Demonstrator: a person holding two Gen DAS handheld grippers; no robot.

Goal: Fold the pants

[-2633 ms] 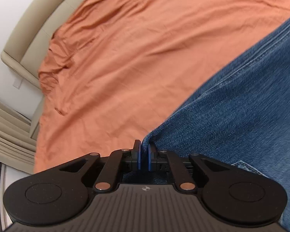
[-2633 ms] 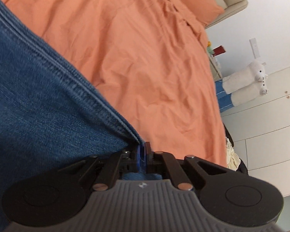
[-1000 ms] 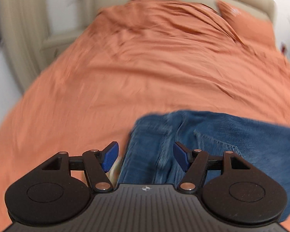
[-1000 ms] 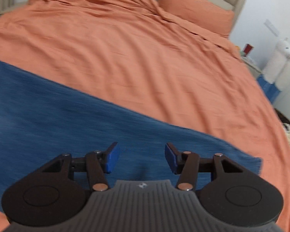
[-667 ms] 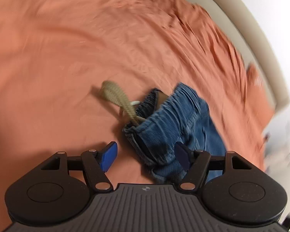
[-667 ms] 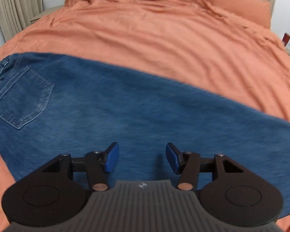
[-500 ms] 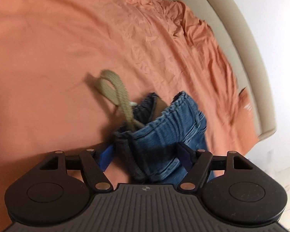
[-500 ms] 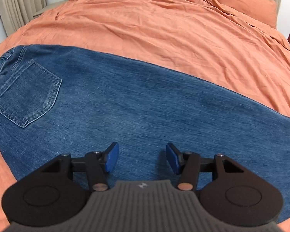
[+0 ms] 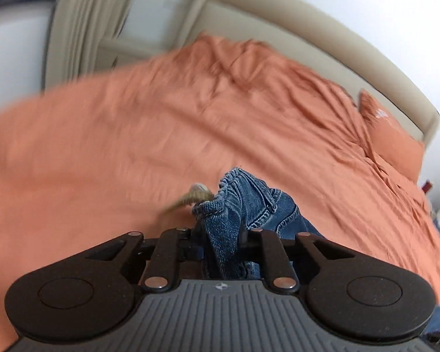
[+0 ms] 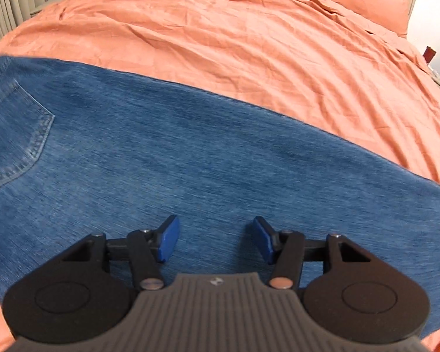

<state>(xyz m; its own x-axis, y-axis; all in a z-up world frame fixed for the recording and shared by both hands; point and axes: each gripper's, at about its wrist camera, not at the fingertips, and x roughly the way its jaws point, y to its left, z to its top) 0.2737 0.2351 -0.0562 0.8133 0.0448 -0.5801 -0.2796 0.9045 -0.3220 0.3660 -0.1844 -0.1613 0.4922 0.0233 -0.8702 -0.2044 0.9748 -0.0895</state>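
Pinching the bunched waistband of the jeans (image 9: pixel 234 202), the left gripper (image 9: pixel 221 245) has just closed its jaws on the denim, a tan drawstring (image 9: pixel 192 196) trailing beside it. The jeans lie flat across the orange bed (image 10: pixel 249 35). The right gripper (image 10: pixel 215 239) hovers over the leg, jaws spread, holding nothing.

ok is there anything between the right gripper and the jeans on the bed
Nothing visible. The right gripper hangs with its jaws open directly over the flat jeans, only bare denim below them. The orange bedspread beyond is clear too. The left gripper is already shut on the bunched waistband.
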